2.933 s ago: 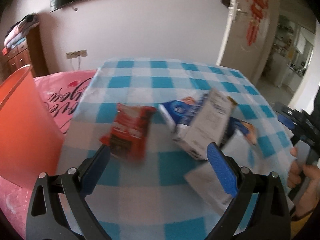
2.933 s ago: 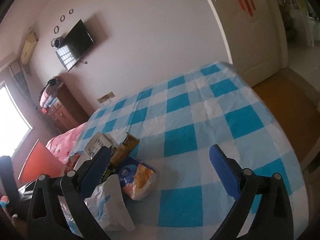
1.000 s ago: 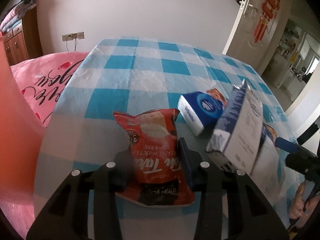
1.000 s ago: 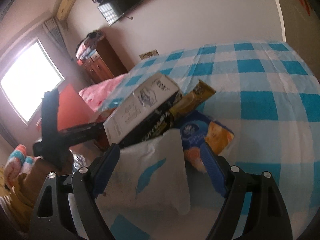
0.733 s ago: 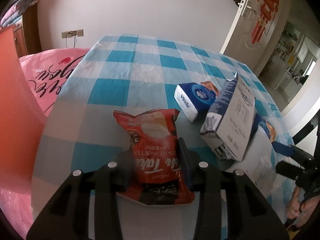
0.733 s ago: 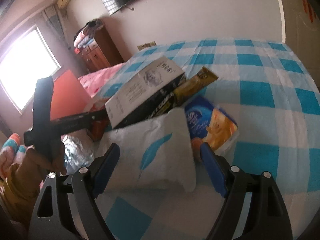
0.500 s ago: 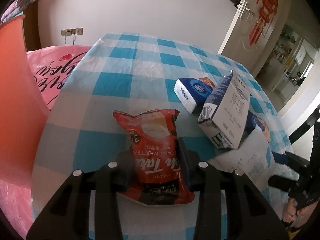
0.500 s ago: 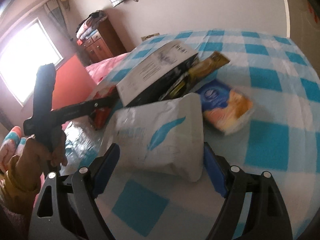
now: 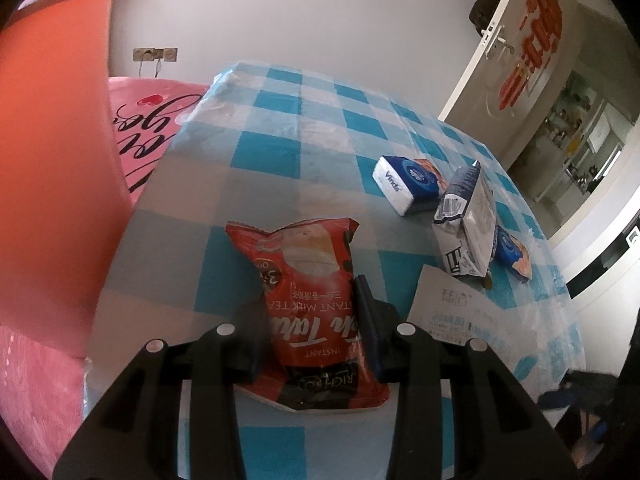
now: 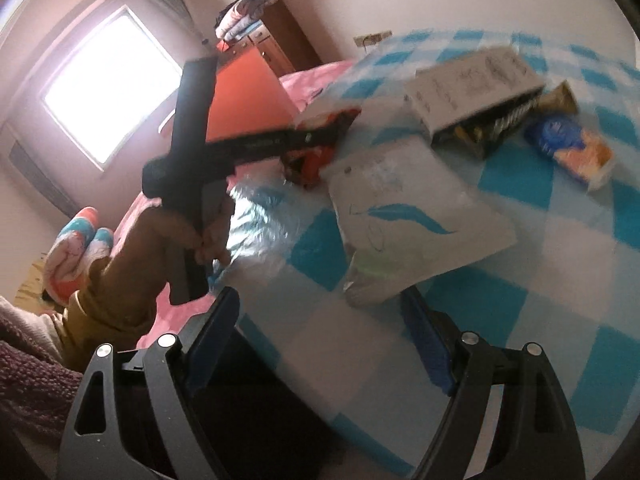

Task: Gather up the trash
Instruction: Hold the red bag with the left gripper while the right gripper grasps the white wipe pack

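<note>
Flanking red packet (image 9: 310, 304): orange bin (image 9: 52, 160).

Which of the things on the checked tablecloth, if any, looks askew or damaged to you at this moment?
The grey carton stands out: it lies tilted, propped on other packets, and its near end is crumpled and torn open. The red milk tea packet is pinched between the left gripper pads. The tissue pack and white bag look ordinary.
</note>
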The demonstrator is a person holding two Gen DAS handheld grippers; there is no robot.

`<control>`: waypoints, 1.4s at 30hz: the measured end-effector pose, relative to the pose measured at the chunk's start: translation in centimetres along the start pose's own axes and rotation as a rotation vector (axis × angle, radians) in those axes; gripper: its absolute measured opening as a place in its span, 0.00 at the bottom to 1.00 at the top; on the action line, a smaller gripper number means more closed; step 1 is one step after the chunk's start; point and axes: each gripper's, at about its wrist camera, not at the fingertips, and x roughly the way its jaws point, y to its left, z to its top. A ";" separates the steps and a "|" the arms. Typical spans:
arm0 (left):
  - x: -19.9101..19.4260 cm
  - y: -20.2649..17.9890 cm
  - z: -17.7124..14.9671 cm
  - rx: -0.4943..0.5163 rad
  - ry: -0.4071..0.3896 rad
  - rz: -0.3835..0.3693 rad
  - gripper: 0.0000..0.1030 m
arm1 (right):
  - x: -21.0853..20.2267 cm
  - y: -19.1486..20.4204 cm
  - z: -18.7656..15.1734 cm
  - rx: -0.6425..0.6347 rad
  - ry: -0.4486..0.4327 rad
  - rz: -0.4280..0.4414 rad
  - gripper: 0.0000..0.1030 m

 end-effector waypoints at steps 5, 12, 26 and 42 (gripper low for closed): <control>-0.8 0.7 -0.1 -0.012 -0.015 -0.004 0.38 | -0.7 -1.1 2.4 -0.027 -0.056 -0.159 0.80; -2.0 1.5 -0.5 -0.025 -0.024 -0.004 0.38 | -1.4 -2.0 3.9 -0.052 -0.121 -0.289 0.80; -2.7 1.5 -0.4 -0.022 -0.034 -0.037 0.38 | 3.1 -5.5 8.1 -0.104 -0.014 -0.325 0.80; -3.4 1.4 0.0 -0.016 -0.049 -0.046 0.34 | 5.8 -4.6 7.6 -0.124 0.113 -0.158 0.86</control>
